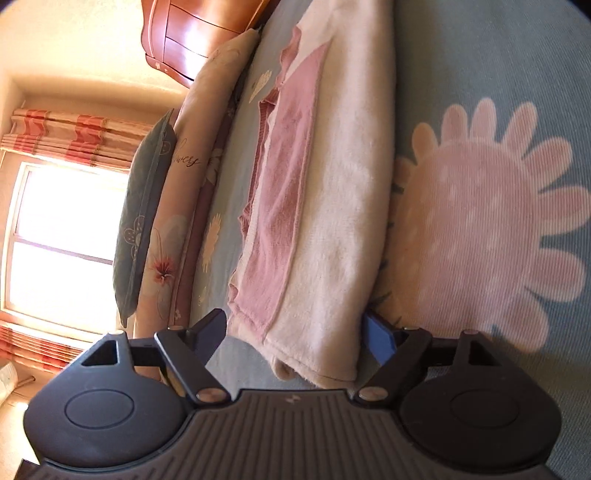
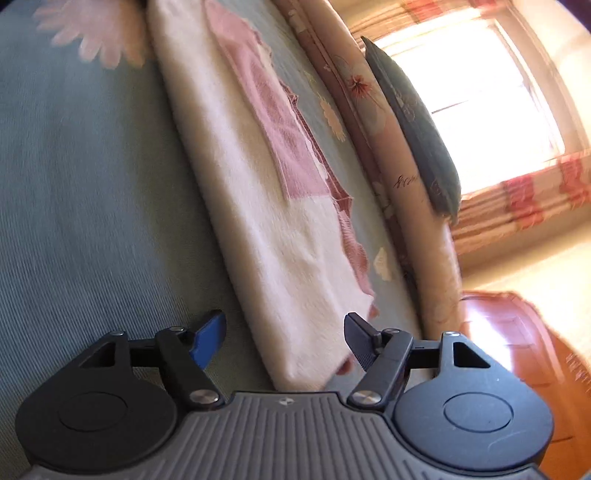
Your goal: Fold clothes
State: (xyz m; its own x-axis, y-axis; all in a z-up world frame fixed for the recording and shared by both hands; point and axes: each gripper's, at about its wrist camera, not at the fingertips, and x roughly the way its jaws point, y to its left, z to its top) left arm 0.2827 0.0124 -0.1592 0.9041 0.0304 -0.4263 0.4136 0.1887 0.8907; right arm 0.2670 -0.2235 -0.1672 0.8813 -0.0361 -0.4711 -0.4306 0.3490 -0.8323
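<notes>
Fabric, cream fleece with a pink panel, lies folded into one long narrow band on the blue-green bedspread (image 1: pixel 498 66). This folded garment (image 1: pixel 321 206) runs lengthwise beside a row of cushions at the bed's far edge: a peach floral cushion (image 1: pixel 184 177) and a grey-blue cushion (image 1: pixel 144 206) standing on edge behind it. A large pink daisy print (image 1: pixel 487 229) on the spread sits just beside the band's other long edge. The left gripper (image 1: pixel 295 334) is spread wide, one end of the band lying between its fingers, neither pad pressing on it. The right gripper (image 2: pixel 284 336) is likewise spread wide at the opposite end, the cloth's corner between its fingers, unpinched. A wooden cabinet (image 1: pixel 184 33) and a sunlit window (image 1: pixel 62 236) with striped curtains stand beyond the bed.
</notes>
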